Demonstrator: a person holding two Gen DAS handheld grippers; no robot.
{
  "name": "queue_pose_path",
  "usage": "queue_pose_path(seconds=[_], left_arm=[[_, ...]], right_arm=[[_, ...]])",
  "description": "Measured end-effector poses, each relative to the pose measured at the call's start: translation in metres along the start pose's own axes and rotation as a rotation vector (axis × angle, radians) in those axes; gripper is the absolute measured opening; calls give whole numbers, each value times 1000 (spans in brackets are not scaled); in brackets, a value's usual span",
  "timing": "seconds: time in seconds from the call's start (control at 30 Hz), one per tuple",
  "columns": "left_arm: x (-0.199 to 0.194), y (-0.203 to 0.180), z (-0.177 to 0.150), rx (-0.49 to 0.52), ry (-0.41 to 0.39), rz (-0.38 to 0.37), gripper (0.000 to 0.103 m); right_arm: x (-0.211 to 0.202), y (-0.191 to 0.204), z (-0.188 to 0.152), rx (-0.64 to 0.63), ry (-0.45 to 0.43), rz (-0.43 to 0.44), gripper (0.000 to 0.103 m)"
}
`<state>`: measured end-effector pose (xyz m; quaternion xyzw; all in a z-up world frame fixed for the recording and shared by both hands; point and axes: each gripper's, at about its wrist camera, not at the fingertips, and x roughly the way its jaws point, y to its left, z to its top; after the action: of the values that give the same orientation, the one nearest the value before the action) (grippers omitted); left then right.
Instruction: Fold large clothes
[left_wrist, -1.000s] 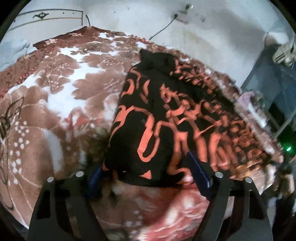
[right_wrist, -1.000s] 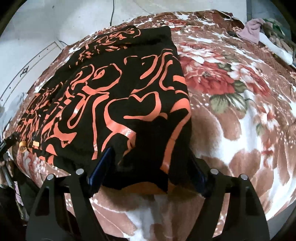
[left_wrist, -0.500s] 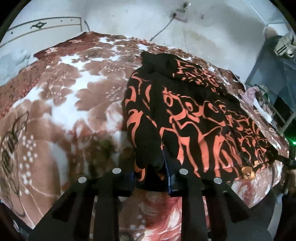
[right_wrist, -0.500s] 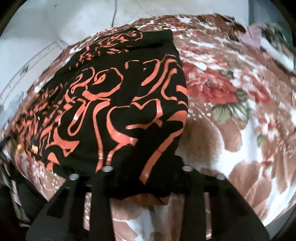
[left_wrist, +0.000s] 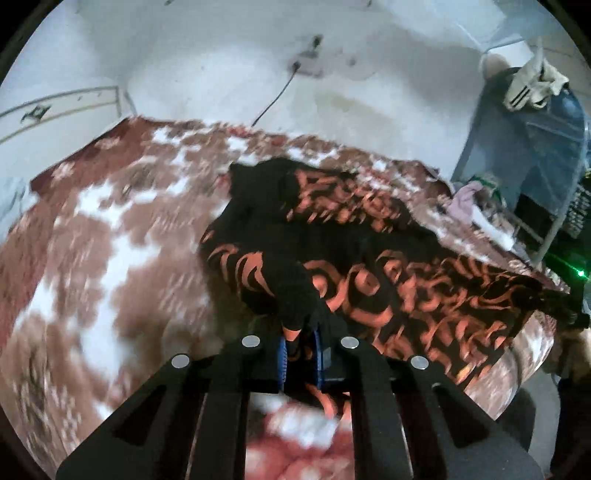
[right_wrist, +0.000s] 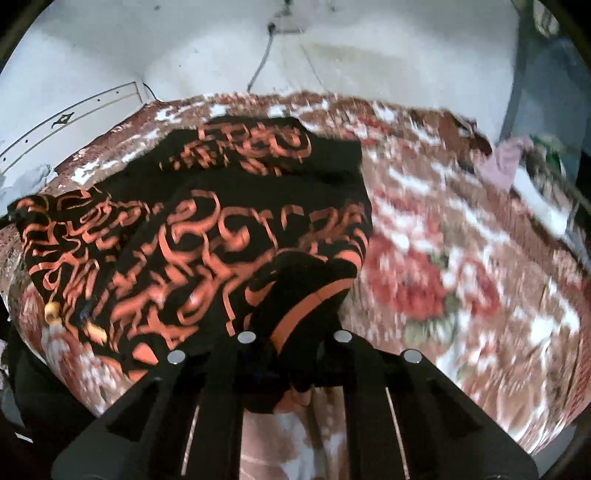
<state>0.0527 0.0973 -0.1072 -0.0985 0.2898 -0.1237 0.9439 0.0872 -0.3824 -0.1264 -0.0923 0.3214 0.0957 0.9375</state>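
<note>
A large black garment with orange swirls (left_wrist: 369, 266) lies on a bed covered by a brown and white floral blanket (left_wrist: 96, 236). My left gripper (left_wrist: 301, 350) is shut on the garment's near left corner, which rises bunched between its blue pads. In the right wrist view the same garment (right_wrist: 207, 229) spreads to the left. My right gripper (right_wrist: 291, 350) is shut on the near right corner, which is lifted and folded over itself. Both views are blurred by motion.
A white wall with a cable and socket (left_wrist: 295, 70) stands behind the bed. A blue rack with clothes (left_wrist: 528, 122) stands at the right. Loose clothes (right_wrist: 506, 162) lie at the bed's far right edge.
Both grippers went from open around the garment's near edge to shut on its corners. They have since lifted the corners up off the blanket.
</note>
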Motion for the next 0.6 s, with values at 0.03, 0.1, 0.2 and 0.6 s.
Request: queue_pose_path(seconds=[0.03, 0.1, 0.2, 0.6], left_arm=[[1, -5, 9, 9, -13, -14, 10], [7, -17, 34, 34, -41, -43, 10], [20, -29, 66, 68, -66, -63, 10], [143, -12, 216, 47, -50, -94, 10]], right_arm=[[-1, 3, 10, -12, -13, 1, 10], [0, 9, 38, -32, -45, 10, 9], [7, 13, 79, -58, -75, 5, 9], [99, 1, 245, -194, -72, -144, 9]])
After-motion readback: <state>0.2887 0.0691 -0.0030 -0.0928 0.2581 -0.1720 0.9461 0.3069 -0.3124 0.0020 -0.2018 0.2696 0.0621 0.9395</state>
